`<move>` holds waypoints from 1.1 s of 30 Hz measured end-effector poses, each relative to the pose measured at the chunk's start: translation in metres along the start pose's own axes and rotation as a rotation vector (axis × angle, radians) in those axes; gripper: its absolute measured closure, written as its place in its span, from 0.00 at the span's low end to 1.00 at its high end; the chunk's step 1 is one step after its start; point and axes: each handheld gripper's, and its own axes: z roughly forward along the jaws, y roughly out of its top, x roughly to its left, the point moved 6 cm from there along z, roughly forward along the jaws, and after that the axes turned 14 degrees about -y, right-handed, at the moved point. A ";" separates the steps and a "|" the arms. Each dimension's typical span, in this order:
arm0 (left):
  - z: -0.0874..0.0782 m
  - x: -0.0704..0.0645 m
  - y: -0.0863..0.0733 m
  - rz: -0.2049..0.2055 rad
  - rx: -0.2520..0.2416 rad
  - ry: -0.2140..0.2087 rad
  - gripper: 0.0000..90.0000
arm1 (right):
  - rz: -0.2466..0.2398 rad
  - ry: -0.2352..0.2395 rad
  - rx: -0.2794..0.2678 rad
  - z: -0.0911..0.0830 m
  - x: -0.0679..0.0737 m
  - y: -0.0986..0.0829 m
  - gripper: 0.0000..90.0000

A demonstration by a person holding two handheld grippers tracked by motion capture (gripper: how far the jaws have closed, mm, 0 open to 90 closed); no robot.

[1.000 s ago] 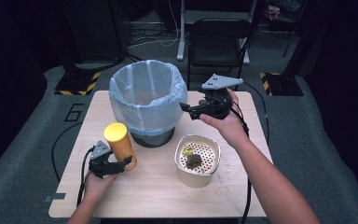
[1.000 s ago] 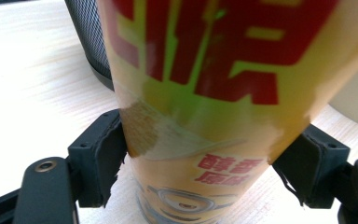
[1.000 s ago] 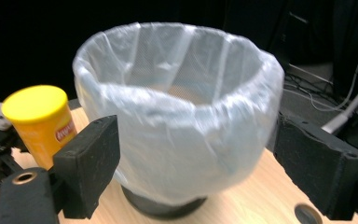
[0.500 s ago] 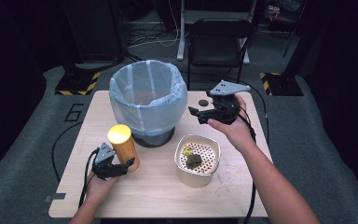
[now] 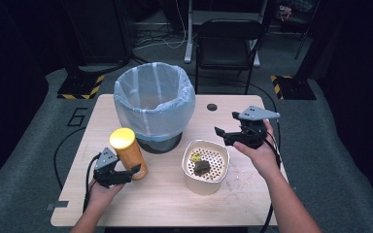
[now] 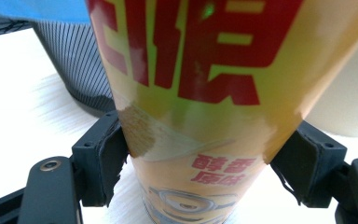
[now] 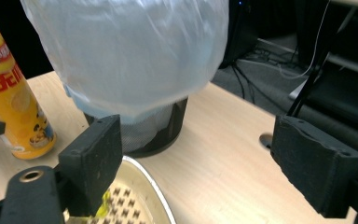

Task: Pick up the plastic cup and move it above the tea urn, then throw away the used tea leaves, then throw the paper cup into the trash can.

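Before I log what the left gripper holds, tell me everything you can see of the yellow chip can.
The chip can is a tall yellow-orange tube with a yellow lid, red lettering and a cartoon figure near its base. It looks like printed cardboard. It stands about upright on the wooden table, just in front of the lined bin, left of the perforated bowl. The left gripper has a jaw pressed against each side of its lower part.

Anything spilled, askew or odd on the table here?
Yes: crumbs lie scattered on the table right of the strainer bowl, which holds scraps. The chip can and bin stand upright.
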 end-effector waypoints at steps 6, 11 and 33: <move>-0.008 -0.001 0.013 -0.010 -0.004 -0.014 0.27 | 0.024 -0.047 0.047 -0.002 -0.011 -0.031 0.23; -0.013 -0.004 0.025 -0.014 -0.001 -0.017 0.27 | 0.049 -0.076 0.052 -0.008 -0.014 -0.047 0.25; -0.049 -0.016 0.114 -0.002 -0.026 -0.053 0.27 | 0.108 -0.128 0.089 -0.012 -0.032 -0.093 0.26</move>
